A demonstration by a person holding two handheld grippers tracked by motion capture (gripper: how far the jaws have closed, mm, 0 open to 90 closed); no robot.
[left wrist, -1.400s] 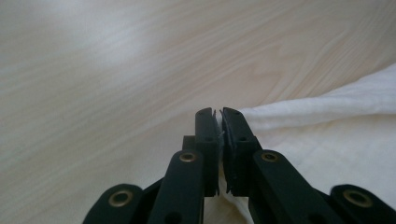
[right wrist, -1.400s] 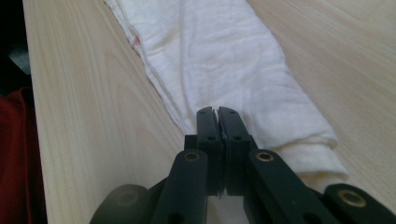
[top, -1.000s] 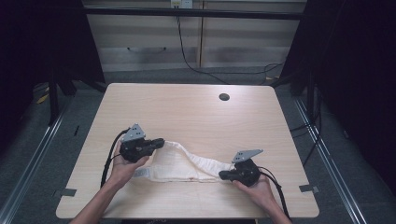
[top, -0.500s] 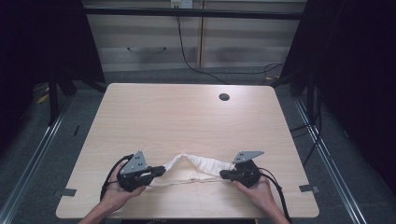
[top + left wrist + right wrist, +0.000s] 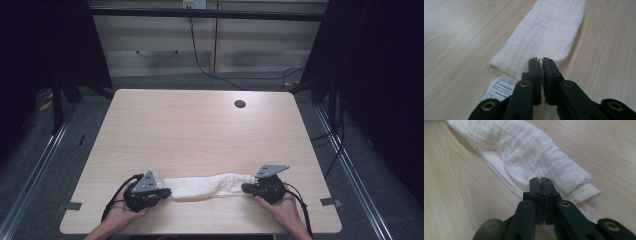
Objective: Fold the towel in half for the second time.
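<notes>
Lying low in the frame on the surface point(image 5: 200, 125), a folded white cloth point(image 5: 207, 186) was pinched at each end by left tongs point(image 5: 167, 192) and right tongs point(image 5: 245, 188).

Pale wooden table point(image 5: 200, 130), grey floor point(image 5: 30, 170), possibly cabinets point(image 5: 200, 50) behind.

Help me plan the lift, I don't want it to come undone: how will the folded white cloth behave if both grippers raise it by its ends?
The white cloth looks soft and thin, so its middle would probably sag between the left gripper and the right gripper. Its loose layered edges, seen in the right gripper view, may fall open. It seems light; shut jaws should hold it.
</notes>
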